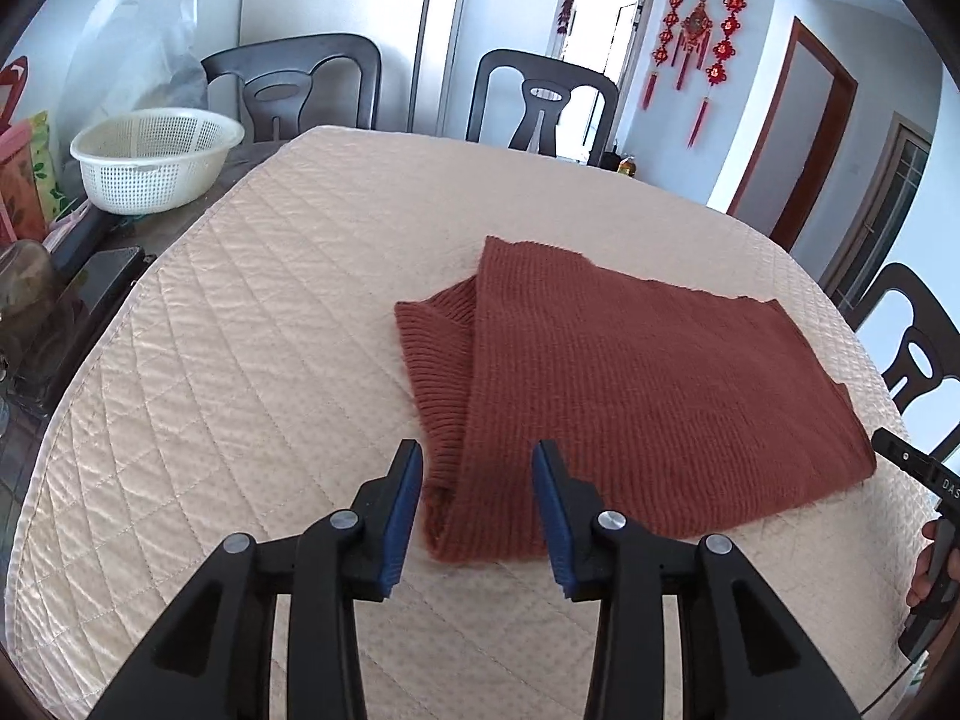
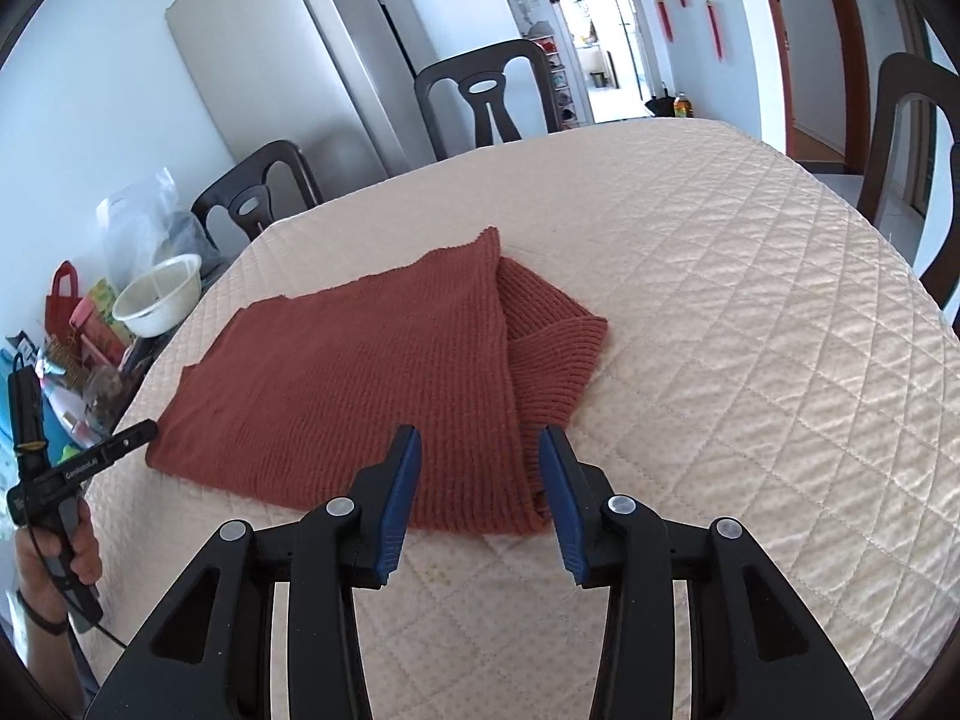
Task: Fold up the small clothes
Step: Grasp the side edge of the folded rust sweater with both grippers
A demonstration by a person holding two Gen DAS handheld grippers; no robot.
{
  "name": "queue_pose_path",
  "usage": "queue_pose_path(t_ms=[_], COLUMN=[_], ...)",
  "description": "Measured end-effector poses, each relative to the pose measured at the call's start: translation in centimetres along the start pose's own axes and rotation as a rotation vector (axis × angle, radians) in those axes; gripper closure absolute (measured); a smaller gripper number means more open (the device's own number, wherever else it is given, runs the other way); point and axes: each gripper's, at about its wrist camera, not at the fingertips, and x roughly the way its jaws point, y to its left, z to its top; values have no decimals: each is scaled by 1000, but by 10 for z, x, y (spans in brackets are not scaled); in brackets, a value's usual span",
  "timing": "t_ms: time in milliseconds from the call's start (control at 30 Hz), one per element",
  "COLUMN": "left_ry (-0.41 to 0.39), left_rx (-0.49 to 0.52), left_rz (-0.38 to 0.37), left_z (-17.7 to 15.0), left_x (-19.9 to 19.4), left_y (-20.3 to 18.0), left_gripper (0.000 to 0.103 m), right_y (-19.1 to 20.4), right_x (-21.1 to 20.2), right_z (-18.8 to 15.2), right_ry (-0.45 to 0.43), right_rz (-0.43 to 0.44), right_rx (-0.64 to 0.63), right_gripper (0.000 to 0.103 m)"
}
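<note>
At the bottom of each wrist view, the left gripper (image 1: 474, 450) and right gripper (image 2: 479, 435) stood parted and empty just above the near edge of one rust-red knitted garment (image 1: 630, 384), apparently released after a fold. It lay folded mid-frame on the quilted table (image 1: 252, 324); three dark chairs (image 1: 543, 99) stood beyond.

You have a rust-red ribbed knit garment (image 1: 630, 384) lying flat on the cream quilted table cover (image 1: 240, 360), folded into a rough rectangle. One ribbed panel lies tucked under the main layer and pokes out past its folded edge, toward the cover's middle.
</note>
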Motion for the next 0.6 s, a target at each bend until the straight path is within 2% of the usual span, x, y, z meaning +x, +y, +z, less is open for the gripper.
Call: queue_pose_path(t_ms=[300, 367, 500, 600], left_ry=[32, 37, 37, 40], left_rx=[-65, -85, -107, -112], left_rz=[-52, -70, -99, -116], left_z=[5, 6, 9, 14], left_x=[19, 22, 27, 32], left_y=[17, 21, 24, 24], left_gripper=[53, 53, 51, 49], right_y=[-11, -16, -21, -22], right_x=[10, 17, 25, 27], right_z=[6, 9, 11, 14], right_ry=[6, 33, 52, 53], right_rz=[-27, -14, 26, 37], right_rx=[33, 55, 88, 98], right_gripper=[61, 60, 50, 50])
